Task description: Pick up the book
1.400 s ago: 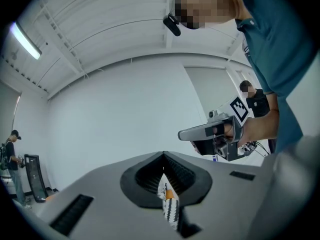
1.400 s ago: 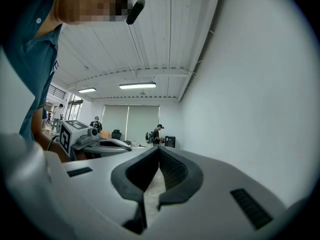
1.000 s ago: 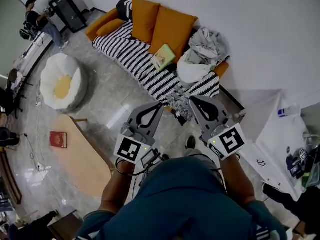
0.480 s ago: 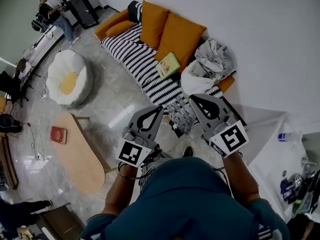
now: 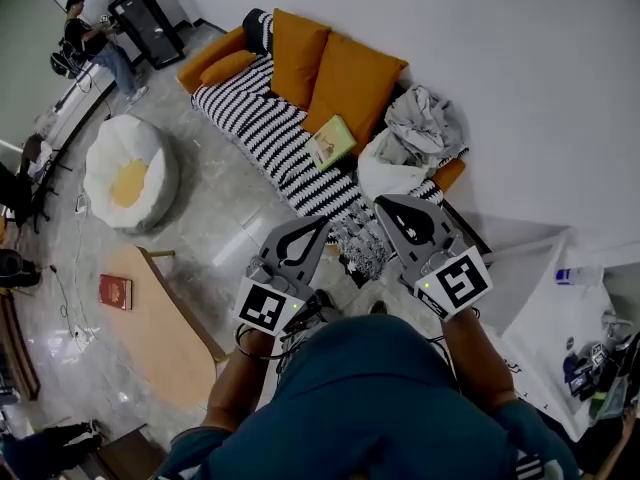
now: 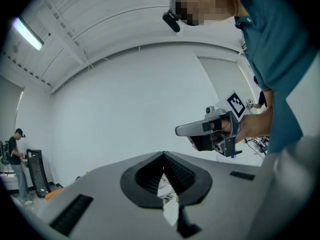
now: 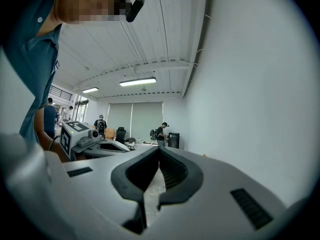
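Observation:
A pale green book (image 5: 331,140) lies on the black-and-white striped sofa (image 5: 262,128), in front of the orange cushions (image 5: 345,76). My two grippers are held level over the floor just short of the sofa's near end. The left gripper (image 5: 322,222) is shut and empty; its ribbed pads (image 6: 172,171) meet at the tip of the left gripper (image 6: 163,155). The right gripper (image 5: 381,202) is also shut with nothing in it, and in its own view the right gripper (image 7: 159,149) points into the room. Both tips stay well apart from the book.
A heap of grey and white cloth (image 5: 410,133) fills the sofa's right end. A white beanbag (image 5: 128,173) and a wooden coffee table (image 5: 165,323) with a red book (image 5: 115,291) stand to the left. A white table (image 5: 560,298) is at the right, and a person (image 5: 88,33) stands by a black cabinet (image 5: 148,20).
Both grippers have travelled level with the person, still side by side and shut. In the head view the sofa and book now sit a little lower, closer to the gripper tips.

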A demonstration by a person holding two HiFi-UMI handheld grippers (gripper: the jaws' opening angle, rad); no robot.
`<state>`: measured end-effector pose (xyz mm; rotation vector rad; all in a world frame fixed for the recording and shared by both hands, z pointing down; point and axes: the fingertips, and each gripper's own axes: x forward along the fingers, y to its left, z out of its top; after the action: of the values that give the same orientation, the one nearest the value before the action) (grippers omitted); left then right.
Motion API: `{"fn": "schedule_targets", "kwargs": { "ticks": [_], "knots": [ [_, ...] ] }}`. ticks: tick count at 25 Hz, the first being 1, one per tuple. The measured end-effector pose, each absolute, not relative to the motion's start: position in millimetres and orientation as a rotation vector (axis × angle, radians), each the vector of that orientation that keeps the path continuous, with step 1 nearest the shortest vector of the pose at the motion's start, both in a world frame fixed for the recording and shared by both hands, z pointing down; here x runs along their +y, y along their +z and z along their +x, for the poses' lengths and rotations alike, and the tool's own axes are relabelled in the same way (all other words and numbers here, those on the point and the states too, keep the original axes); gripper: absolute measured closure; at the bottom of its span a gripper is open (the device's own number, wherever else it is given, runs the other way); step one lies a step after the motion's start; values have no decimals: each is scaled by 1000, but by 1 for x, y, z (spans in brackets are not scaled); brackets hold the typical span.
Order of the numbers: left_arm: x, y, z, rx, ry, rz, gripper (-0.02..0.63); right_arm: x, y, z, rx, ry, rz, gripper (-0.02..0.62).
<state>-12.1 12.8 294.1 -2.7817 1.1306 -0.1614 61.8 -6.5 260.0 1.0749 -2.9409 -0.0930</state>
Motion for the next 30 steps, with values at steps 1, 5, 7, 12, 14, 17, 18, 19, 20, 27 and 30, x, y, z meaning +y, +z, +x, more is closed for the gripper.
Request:
{"fn": "schedule_targets", "kwargs": {
  "ticks": [1, 5, 7, 12, 14, 17, 18, 19, 20, 27, 30],
  "knots": [
    [8, 291, -16, 1119, -153, -2785, 603, -10, 259, 59, -2931, -98, 1084, 581],
    [-11, 281, -35, 1070, -134, -2786, 604, -27, 252, 45, -2909, -113, 1157, 581],
    [-20, 281, -47, 1060, -131, -2792, 603, -32, 249, 34, -2907, -129, 1178, 581],
    [-38, 283, -64, 1012, -105, -2809, 603, -40, 250, 16, -2875, -138, 1216, 581],
    [-42, 287, -63, 985, -110, -2829, 603, -44, 254, 18, -2852, -127, 1241, 581],
    [-55, 296, -58, 965, -110, -2857, 603, -53, 261, 24, -2825, -107, 1261, 581],
    [-60, 299, -56, 964, -109, -2865, 603, -57, 263, 27, -2819, -99, 1263, 581],
    [-65, 303, -52, 963, -116, -2873, 603, -62, 266, 31, -2815, -90, 1265, 581],
    [-71, 306, -47, 962, -129, -2878, 604, -68, 269, 36, -2812, -80, 1268, 581],
    [-111, 299, -7, 995, -143, -2838, 604, -122, 275, 69, -2862, -50, 1214, 581],
    [-135, 292, -3, 1061, -157, -2806, 603, -149, 266, 76, -2897, -86, 1168, 581]
  ]
}}
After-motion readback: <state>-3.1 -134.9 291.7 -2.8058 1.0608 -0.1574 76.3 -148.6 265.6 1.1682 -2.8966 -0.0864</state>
